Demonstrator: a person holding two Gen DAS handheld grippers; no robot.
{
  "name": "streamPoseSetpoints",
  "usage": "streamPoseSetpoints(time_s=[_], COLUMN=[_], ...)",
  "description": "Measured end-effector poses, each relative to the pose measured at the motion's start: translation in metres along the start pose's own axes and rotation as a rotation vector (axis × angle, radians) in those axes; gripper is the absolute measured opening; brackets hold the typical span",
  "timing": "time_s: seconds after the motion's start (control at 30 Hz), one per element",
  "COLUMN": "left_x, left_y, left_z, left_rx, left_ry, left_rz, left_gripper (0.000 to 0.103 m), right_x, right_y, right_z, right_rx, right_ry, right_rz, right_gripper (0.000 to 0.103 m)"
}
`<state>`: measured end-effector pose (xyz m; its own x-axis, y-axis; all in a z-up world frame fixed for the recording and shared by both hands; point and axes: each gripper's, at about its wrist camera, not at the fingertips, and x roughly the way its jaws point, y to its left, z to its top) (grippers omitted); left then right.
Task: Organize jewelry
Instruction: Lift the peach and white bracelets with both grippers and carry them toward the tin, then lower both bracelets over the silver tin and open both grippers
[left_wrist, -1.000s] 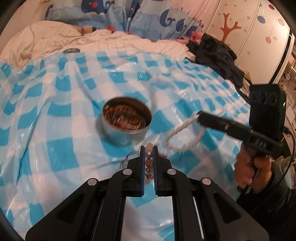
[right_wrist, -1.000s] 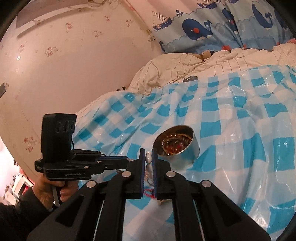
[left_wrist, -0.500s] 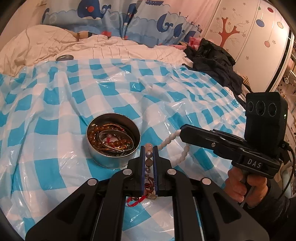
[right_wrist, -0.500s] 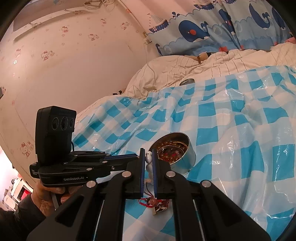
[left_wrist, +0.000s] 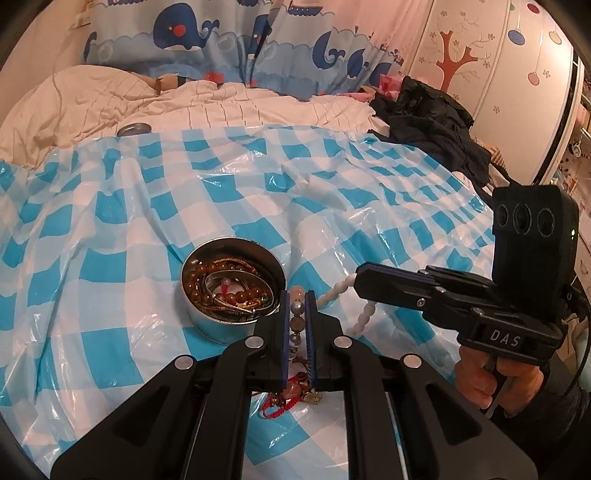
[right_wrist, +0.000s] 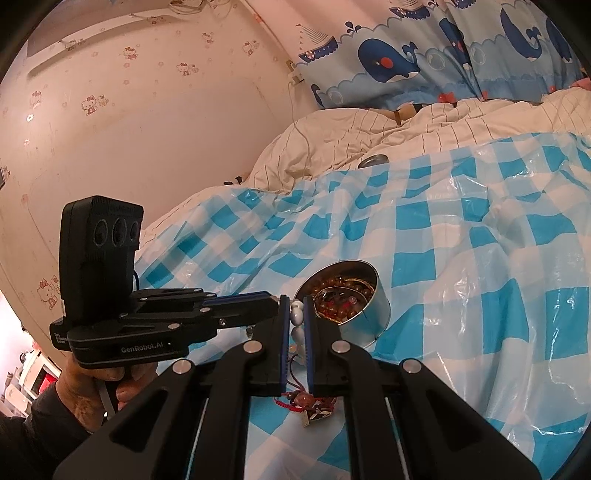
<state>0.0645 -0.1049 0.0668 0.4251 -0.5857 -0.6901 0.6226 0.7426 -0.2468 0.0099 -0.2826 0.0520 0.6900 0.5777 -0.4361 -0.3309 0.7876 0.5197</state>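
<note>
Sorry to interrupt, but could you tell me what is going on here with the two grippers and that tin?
A person is sorting jewelry on a bed covered with a blue checked plastic sheet. The left gripper is shut on a mixed bead bracelet with a red cord. The right gripper is shut on a white bead bracelet. Both are held beside a round metal tin that already holds amber beads and bangles.

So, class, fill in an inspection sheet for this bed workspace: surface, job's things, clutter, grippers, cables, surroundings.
Surface: blue checked plastic sheet over the bed.
Job's things: round tin holding bracelets; mixed bead bracelet; white bead bracelet.
Clutter: tin lid; dark clothes.
Grippers: left gripper shut on mixed bead bracelet; right gripper shut on white bead bracelet.
Cables: thin cord down the wall.
Surroundings: whale curtain, wardrobe.
</note>
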Motion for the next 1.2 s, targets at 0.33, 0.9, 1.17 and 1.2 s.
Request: streamPoseSetpoints(time_s=[0.33,0.9,1.17,1.2], left_x=[-0.002,0.057,0.022,0.020], left_y=[0.011,0.069,0.090,0.091], left_z=[0.007,0.005,0.002,0.002], left_rx=[-0.057,-0.371,-0.472,-0.478], left_ry=[-0.066,-0.013,-0.116,-0.118], left_rz=[-0.010,0.066,0.078,0.076], left_gripper=[0.007,0.019,0.041,0.042], right_x=[-0.001,0.016,0.054,0.062], right_y=[-0.006,-0.012,-0.005,-0.007], right_z=[0.005,0.022,0.031,0.032], right_rx=[0.005,0.018,0.027,0.023], right_ry=[-0.020,-0.042,0.006,0.034], right_rz=[-0.007,0.020,0.055,0.018], right_gripper=[0.008,0.008,0.009,0.016])
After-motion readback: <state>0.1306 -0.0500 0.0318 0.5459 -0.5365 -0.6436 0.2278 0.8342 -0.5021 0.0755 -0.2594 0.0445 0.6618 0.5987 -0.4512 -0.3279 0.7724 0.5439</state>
